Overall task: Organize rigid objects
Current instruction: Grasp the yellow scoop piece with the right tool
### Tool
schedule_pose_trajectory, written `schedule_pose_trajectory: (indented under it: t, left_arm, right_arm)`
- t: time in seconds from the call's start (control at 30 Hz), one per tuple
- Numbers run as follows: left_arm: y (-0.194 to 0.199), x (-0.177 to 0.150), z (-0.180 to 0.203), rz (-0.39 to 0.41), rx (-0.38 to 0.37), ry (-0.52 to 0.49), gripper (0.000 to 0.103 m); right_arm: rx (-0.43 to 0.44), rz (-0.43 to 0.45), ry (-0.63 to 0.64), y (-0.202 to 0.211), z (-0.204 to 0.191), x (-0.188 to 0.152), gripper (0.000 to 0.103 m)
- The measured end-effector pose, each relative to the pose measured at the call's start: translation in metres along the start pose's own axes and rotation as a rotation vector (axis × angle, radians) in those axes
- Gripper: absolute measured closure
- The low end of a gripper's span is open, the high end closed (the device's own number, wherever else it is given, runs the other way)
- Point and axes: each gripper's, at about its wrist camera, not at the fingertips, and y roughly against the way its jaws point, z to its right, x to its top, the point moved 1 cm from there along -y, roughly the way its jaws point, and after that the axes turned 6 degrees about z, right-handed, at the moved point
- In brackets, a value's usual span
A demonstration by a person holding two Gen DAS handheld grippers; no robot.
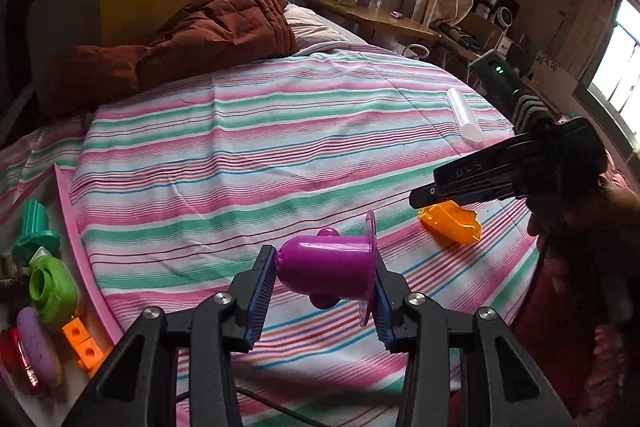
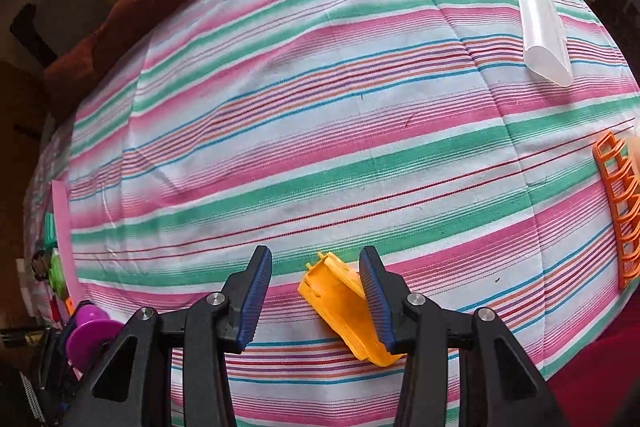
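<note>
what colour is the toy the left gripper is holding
Purple toy, clamped in the left gripper; clearest in the left wrist view.

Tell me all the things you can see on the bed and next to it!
purple toy cup: 1, purple, on its side, squeezed between the left tongs
yellow toy piece: 1, yellow-orange, on the sheet between the open right tongs
clear plastic cover: 1, see-through white, far right of the sheet
orange basket: 1, orange, right edge of the bed
pink tray: 1, pink rim, left of the sheet
toys in tray: green spool, lime piece, orange blocks, lilac oval
brown quilt: 1, bunched at the head of the bed
striped sheet: 1, pink, green, white
left tongs: shut
right tongs: open
</note>
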Motion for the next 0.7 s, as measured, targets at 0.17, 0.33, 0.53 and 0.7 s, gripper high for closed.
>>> schedule_pose_trajectory:
  t: [0.17,0.33,0.53,0.7]
  left_arm:
    - [0.027,-0.008,-0.013,0.032,-0.004,0.019,0.059]
    - [0.047,-0.015,-0.029,0.063,-0.004,0.07,0.059]
    - [0.062,-0.022,-0.043,0.094,0.013,0.102,0.059]
    - [0.077,-0.033,-0.062,0.11,0.053,0.143,0.059]
  right_arm:
    - [-0.062,-0.062,0.048,-0.009,-0.006,-0.002,0.057]
    - [-0.125,-0.132,0.151,-0.009,-0.012,-0.011,0.057]
    - [-0.177,-0.162,0.246,-0.011,-0.021,-0.022,0.077]
    - [-0.102,-0.048,0.383,-0.004,-0.069,-0.037,0.077]
